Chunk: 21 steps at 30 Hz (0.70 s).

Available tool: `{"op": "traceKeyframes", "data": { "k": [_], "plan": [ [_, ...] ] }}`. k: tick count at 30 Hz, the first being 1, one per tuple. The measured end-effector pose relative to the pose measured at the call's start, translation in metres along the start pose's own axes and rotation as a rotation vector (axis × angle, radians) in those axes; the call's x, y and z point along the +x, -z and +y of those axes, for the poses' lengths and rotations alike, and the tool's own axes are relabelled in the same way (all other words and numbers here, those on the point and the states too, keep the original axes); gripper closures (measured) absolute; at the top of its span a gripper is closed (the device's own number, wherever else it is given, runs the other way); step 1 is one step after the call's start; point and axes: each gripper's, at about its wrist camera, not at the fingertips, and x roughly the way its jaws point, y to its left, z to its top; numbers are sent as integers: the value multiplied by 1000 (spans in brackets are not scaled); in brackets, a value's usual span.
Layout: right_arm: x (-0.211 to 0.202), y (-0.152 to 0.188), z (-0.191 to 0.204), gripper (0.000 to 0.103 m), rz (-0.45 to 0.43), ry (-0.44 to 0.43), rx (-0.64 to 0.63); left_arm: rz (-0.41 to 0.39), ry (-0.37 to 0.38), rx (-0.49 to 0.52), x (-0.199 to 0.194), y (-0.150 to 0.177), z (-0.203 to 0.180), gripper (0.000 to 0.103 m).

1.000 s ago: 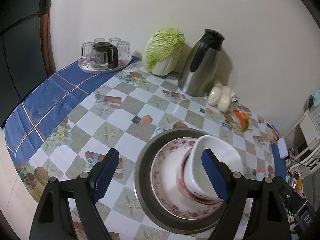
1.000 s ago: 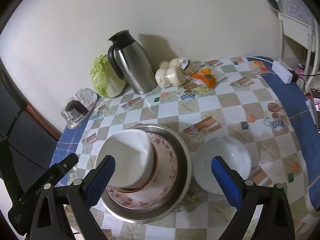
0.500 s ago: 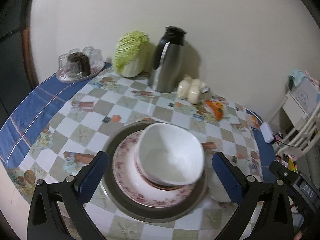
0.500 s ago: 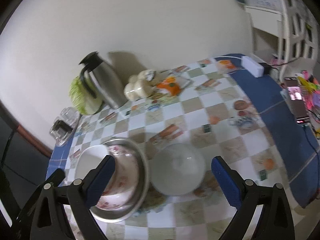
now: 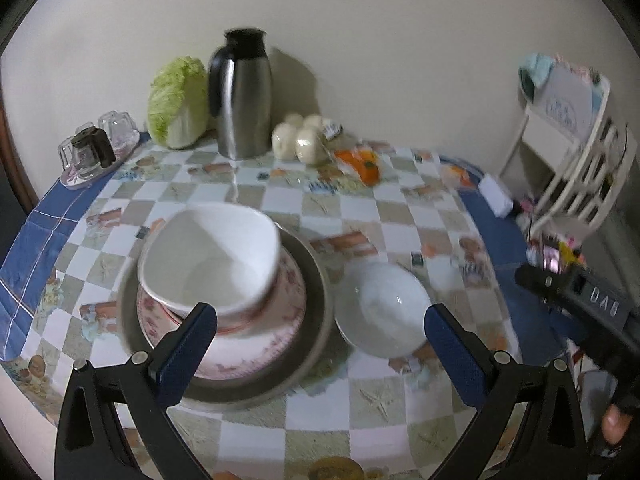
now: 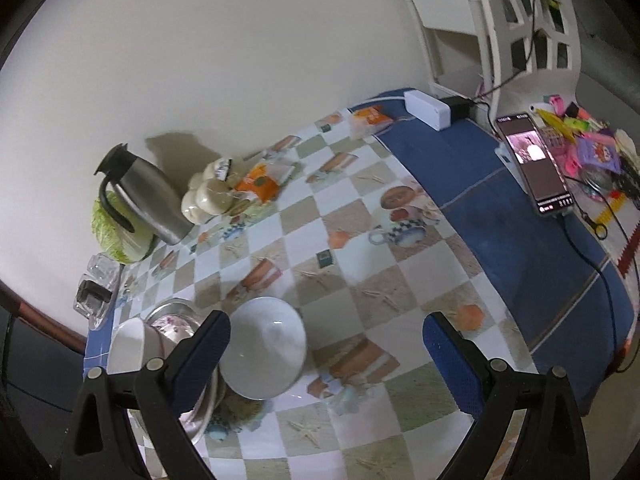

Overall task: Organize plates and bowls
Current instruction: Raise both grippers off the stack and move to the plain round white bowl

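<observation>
Both views had swung right as the left fingers (image 5: 316,348) spread wide, empty; right fingers (image 6: 326,354) spread too, so straddle the bowl (image 5: 382,310) at the stack's (image 5: 224,280) three o'clock squarely.

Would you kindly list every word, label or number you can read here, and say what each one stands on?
"DAB": on the black device at the right edge of the left wrist view.
Phone screen: text too small.
Orange packet: print blurred.
White rack's paper: blurred.
</observation>
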Motion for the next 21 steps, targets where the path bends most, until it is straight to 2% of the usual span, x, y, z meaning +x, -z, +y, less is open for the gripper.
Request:
{"op": "traceKeyframes", "data": {
  "k": [4,8,13,17,21],
  "plan": [
    [7,0,-12,4,19,29,9,85,32,-52,18,11,-10,0],
    [17,2,-21,4,48,45,15,136,64,-109,32,23,-16,0],
    [36,7,-22,4,102,53,2,200,159,-211,47,34,-16,0],
    [53,13,-20,4,143,67,-17,234,155,-253,59,40,-13,1],
    [63,17,-17,4,156,75,-27,260,149,-333,70,47,-1,14]
  ]
}}
